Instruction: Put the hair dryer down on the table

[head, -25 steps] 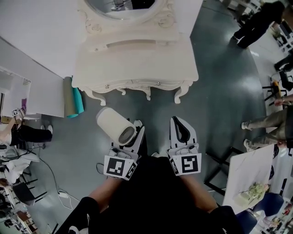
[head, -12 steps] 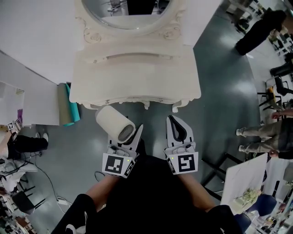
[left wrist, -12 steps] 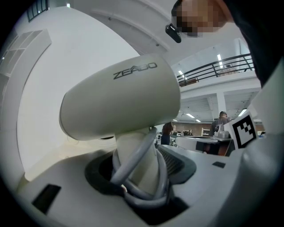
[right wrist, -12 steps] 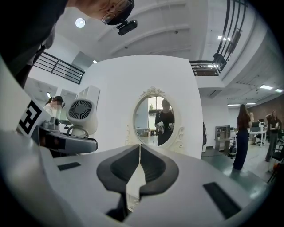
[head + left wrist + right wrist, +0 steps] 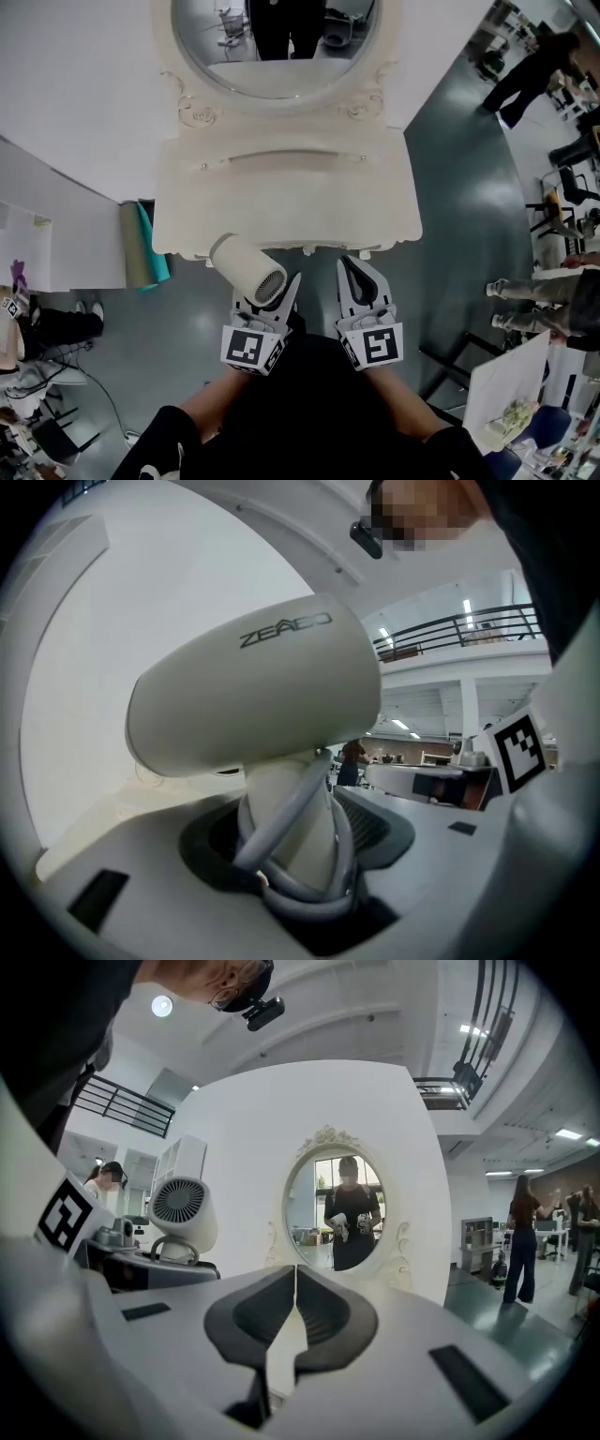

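The cream hair dryer (image 5: 247, 269) has a round barrel with a grille at its rear end. My left gripper (image 5: 269, 292) is shut on its handle, and the barrel's front reaches over the front edge of the white dressing table (image 5: 281, 187). In the left gripper view the dryer (image 5: 253, 691) stands upright, its handle with the grey cord (image 5: 298, 829) wound round it clamped in the left gripper (image 5: 295, 855). My right gripper (image 5: 354, 269) sits beside it, just short of the table edge. It is shut with nothing in it (image 5: 295, 1283).
An oval mirror (image 5: 277, 42) stands at the back of the dressing table against a white wall. Rolled teal and olive mats (image 5: 145, 246) lean left of the table. People (image 5: 525, 70) stand on the grey floor at the right. A white table (image 5: 511, 370) is at lower right.
Both grippers and the hair dryer have moved forward to the dressing table. The dryer's barrel now overlaps the table's front edge. Both grips are unchanged.
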{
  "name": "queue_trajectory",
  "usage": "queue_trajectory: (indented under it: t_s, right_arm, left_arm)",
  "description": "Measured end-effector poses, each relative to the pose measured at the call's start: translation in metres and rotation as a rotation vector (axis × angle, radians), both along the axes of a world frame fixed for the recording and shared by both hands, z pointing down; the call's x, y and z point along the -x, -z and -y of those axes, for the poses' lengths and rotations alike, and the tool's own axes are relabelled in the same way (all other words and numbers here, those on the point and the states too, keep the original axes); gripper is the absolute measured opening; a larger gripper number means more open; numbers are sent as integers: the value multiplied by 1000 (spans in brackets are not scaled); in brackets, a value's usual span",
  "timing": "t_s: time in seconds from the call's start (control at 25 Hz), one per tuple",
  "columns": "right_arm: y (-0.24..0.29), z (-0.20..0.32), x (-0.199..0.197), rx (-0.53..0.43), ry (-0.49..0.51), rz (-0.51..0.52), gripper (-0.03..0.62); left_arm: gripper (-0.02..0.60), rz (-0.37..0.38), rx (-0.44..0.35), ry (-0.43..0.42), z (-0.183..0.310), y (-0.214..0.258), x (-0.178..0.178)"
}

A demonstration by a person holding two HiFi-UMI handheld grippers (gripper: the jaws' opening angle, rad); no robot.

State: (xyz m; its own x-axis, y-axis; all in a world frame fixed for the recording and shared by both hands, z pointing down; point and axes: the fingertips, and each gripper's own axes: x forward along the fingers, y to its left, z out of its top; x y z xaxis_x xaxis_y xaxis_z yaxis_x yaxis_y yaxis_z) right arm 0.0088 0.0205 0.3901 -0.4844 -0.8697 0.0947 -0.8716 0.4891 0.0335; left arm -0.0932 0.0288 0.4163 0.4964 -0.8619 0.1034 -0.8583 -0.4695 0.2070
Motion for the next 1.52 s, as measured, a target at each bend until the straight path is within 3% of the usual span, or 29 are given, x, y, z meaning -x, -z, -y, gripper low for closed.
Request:
queue_trajectory:
  t_s: [0.36,0.6,0.8,1.2,1.52]
  right_arm:
    - [-16,22,19,40,-38,-36,20]
    - [-23,30,30,62,-37,-65,20]
    - [-19,25,38,75,-29,-20,20]
    - [-25,17,44,63,19,-81,20]
    - [-26,41,25,48,-20,-34,20]
  left_arm:
    - [245,-25,-8,-23,27,-7,32]
    - [245,-38,-5,6,32,-11,55]
    - [245,-41,-15,14,29,-13,63]
    - [245,-29,12,44,29,-29,62]
    - [245,5,25,21,48,-33,43]
